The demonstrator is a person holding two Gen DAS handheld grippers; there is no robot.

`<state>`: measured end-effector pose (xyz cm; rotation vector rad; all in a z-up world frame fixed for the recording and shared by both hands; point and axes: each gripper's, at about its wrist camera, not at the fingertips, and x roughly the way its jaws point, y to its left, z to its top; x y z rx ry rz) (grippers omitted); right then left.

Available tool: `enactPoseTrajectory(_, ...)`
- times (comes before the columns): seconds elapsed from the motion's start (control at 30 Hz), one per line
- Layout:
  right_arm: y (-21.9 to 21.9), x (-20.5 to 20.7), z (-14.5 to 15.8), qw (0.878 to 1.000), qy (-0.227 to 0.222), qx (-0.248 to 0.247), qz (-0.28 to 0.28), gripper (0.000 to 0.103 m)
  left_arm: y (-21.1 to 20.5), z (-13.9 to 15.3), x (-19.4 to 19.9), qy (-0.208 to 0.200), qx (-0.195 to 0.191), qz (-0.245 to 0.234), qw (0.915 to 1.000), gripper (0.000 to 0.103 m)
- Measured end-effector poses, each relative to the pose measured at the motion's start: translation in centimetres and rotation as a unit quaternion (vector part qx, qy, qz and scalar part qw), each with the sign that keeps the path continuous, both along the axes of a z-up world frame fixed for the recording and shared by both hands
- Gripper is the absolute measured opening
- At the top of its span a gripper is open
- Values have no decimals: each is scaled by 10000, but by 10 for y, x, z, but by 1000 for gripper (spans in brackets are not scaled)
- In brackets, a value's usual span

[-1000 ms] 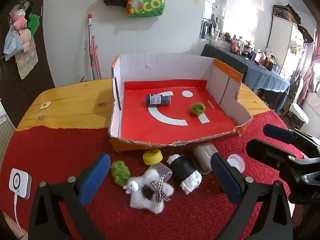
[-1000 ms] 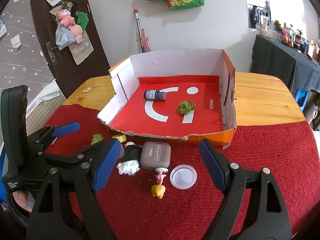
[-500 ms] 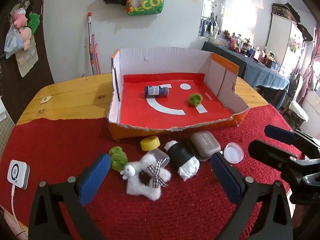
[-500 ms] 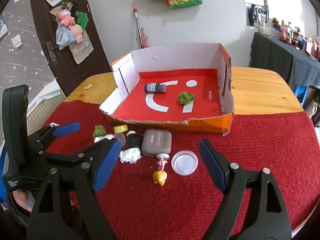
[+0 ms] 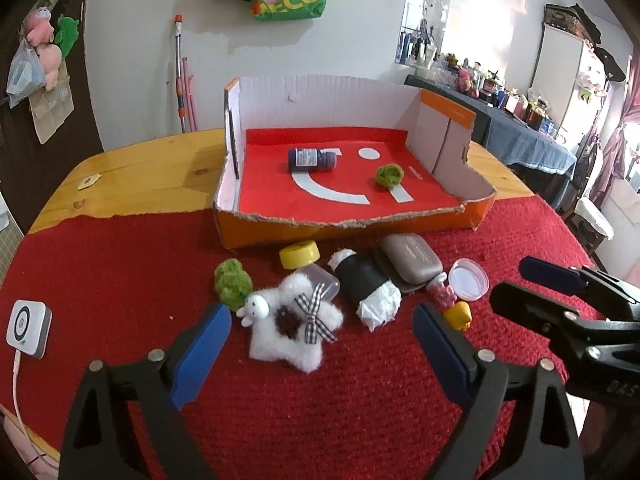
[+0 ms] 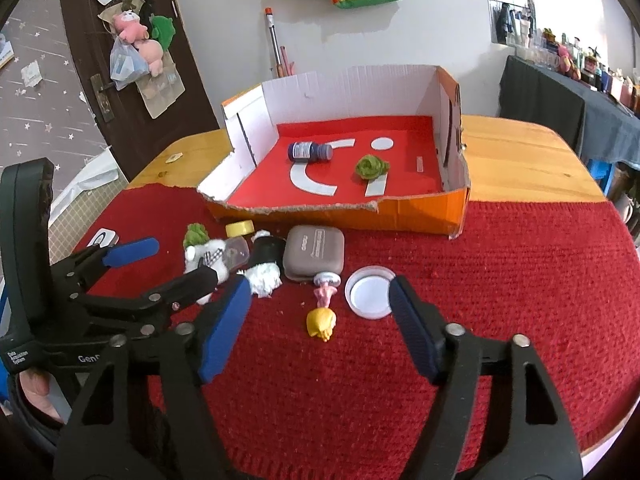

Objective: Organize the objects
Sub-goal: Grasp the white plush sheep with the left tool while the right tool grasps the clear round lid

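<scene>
On the red knitted cloth (image 5: 120,280) that covered the near half of the wooden table (image 5: 152,176), a cluster of small things lay just in front of the shallow orange cardboard box (image 5: 352,232) with its red floor. Inside that box a dark blue bottle (image 5: 311,159) lay on its side and a green fuzzy ball (image 5: 389,175) sat apart from it to the right. Nearest the left gripper (image 5: 322,340) lay a white fluffy star-shaped plush toy (image 5: 294,330) with a checked bow; the jaws were closing with the toy between them, but the blue pads had not met it. Beside the toy were a second green fuzzy ball (image 5: 231,282), a clear jar with a yellow lid (image 5: 300,254), a black roll with white ends (image 5: 366,288) and a flat grey-brown case (image 5: 412,258). The right gripper (image 6: 320,308) was closing as well, its pads to either side of a small pink and yellow figurine (image 6: 322,312), not pressing it, with a round white lid (image 6: 370,292) touching the right pad. A white square device (image 5: 28,328) lay at the cloth's left edge.
</scene>
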<state>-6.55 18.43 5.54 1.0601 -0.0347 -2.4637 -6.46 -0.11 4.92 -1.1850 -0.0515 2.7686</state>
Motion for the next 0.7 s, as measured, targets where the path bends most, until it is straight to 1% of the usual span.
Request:
enactPoseTrajectory(0.07,1,0,-4,10000,-42,15,-18,60,0,-2,1,-20,2,-5,10000,91)
enactPoseTrajectory(0.2,4,-1,-11,9999,-111,78,-83,55,-2,-9,2,-97,15,-3,10000,86)
enactPoseTrajectory(0.5,15,-15,-37,9985,-335,280,-324,51,-5,-24,-2,-319,52,-37,9995,78)
enactPoseTrajectory(0.7,16,-24,-48,9977,-416,377,-369,51,-7,-31,-7,-411,75,6,9991,77)
